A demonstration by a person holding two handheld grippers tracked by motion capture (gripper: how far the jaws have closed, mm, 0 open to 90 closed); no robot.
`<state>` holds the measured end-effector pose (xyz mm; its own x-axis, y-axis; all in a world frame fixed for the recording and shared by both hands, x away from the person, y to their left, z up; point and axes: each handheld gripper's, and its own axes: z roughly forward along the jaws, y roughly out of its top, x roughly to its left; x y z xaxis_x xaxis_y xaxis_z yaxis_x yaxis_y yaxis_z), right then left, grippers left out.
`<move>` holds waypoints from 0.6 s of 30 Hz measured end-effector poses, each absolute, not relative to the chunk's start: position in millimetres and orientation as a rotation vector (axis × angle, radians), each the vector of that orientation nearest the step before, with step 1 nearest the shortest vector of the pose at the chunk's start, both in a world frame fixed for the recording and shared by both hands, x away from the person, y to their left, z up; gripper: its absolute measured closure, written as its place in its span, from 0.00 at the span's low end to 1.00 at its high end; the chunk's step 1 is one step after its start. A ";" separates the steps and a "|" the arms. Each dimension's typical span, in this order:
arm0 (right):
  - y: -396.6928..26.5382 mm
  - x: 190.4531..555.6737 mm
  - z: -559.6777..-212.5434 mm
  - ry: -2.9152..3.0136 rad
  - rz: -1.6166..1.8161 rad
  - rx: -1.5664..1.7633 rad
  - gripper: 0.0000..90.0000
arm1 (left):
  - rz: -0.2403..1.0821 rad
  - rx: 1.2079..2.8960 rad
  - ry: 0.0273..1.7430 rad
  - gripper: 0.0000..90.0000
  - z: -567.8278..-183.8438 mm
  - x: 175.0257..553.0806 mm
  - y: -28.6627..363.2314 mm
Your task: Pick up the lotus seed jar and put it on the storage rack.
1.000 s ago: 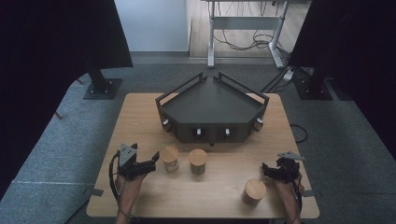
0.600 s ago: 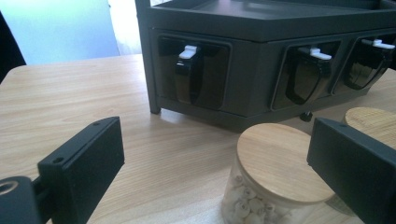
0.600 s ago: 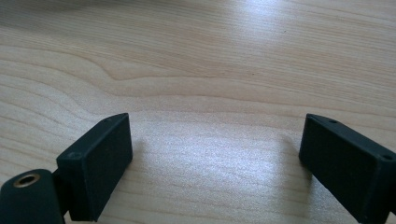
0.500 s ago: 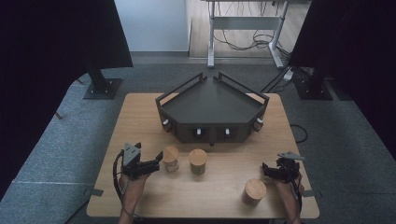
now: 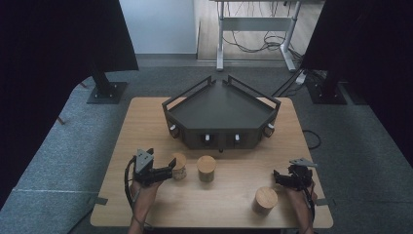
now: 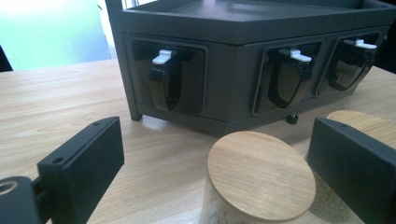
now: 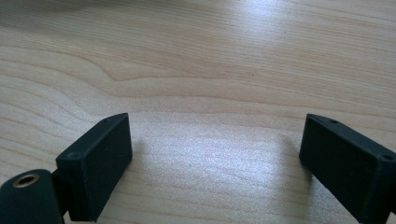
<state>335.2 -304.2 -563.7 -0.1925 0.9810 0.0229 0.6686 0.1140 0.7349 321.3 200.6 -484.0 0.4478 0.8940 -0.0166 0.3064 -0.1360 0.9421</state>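
Leftmost jar now sits between the left gripper jaws — wide open, unclamped; right gripper open, empty.

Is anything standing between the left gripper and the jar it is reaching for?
Nothing visible does. The left gripper is open, its jaws either side of the nearest wooden-lidded jar with bare table ahead of it. A second jar stands behind the right-hand jaw, beside rather than in the path.
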 end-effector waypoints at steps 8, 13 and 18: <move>-304.2 335.3 -563.7 1.921 0.863 1.597 0.10 | 0.713 1.683 1.044 0.04 -486.6 322.3 193.9; -304.2 335.4 -563.7 1.922 0.863 1.596 0.10 | 0.709 1.682 1.039 0.04 -488.8 323.1 189.2; -304.2 335.5 -563.7 1.922 0.863 1.596 0.10 | 0.704 1.688 1.034 0.04 -491.4 324.4 183.9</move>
